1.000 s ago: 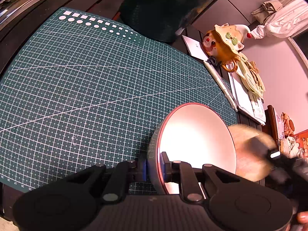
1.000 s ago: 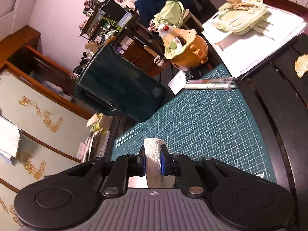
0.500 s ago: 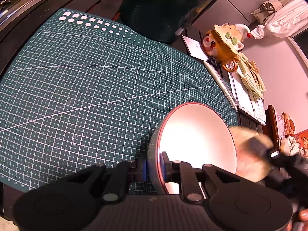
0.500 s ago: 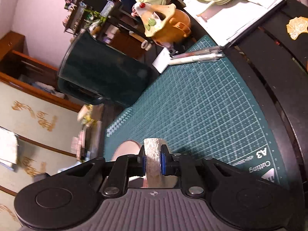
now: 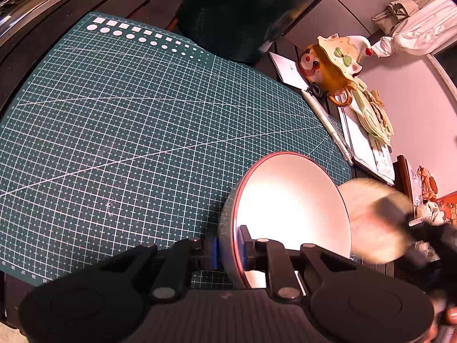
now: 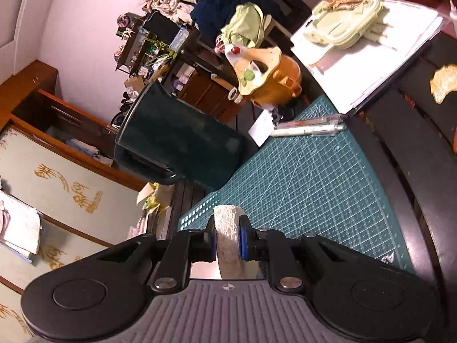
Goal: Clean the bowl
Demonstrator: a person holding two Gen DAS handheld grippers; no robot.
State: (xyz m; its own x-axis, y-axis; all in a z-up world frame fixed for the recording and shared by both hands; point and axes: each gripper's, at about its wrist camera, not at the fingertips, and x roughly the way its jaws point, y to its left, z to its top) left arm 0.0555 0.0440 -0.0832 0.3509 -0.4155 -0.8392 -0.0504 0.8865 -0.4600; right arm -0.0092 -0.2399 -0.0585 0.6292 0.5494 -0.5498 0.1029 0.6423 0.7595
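**Hold the bowl steady, bring the pad inside**

Your left hand-held gripper (image 5: 228, 250) is clenched on the bowl (image 5: 288, 214), 1 finger inside the rim and 1 outside, so the bowl hangs tilted on its edge just over the near right corner of the green cutting mat (image 5: 128, 131). Its white inside looks bare and bright under the glare; whether any film is left, the pictures do not settle. Your right hand-held gripper (image 6: 227, 241) is grasping a pale scrubbing pad (image 6: 227, 228); in the left view that pad shows as a blur beside the bowl's right rim, outside the cavity.

To wipe well, keep the left grip firm and the bowl's tilt constant, since a rim pinch can pivot under sideways push. Press the pad's flat face into the wall and sweep in arcs from base to rim, light enough not to lever the bowl free.

Farther off on the counter stand a dark green pitcher (image 6: 177, 143), 2 pens (image 6: 308, 127) and an orange figurine (image 5: 334, 68); stay clear of them.
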